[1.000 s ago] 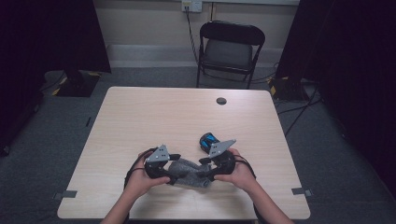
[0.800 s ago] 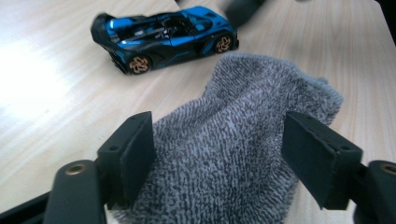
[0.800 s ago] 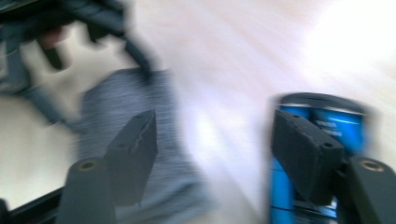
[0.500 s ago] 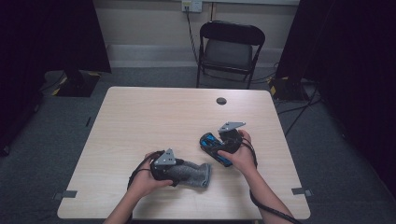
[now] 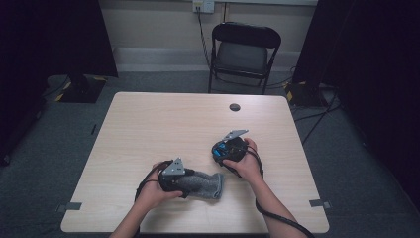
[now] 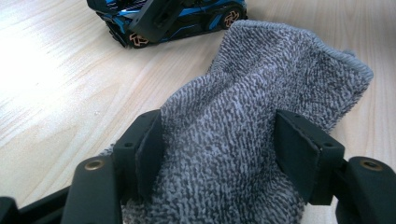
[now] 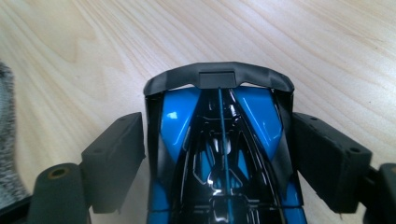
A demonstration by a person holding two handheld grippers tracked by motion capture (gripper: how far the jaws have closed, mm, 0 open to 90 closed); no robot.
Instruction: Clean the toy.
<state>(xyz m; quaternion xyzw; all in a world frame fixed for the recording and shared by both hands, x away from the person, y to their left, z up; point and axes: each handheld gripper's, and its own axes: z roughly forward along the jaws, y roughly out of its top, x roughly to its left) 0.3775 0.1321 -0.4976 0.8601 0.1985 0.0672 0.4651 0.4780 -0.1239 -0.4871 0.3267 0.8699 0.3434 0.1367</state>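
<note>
Two things are in hand. My left gripper [image 6: 219, 154] clamps the grey cloth [image 6: 261, 116], which lies bunched on the table [image 5: 148, 129] near its front edge. My right gripper [image 7: 217, 154] straddles the car [image 7: 219, 154]; its jaws have just been closing, with gaps still visible. Wiping looks unstarted. The car's glossy blue and black.

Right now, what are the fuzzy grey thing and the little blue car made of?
The grey cloth looks like soft knitted or terry fabric: its surface is nubbly, speckled and matte, and it bunches into folds. The toy car seems to be hard glossy plastic, though it could be painted metal: the blue and black body has sharp edges and shiny spots of reflected light.
</note>
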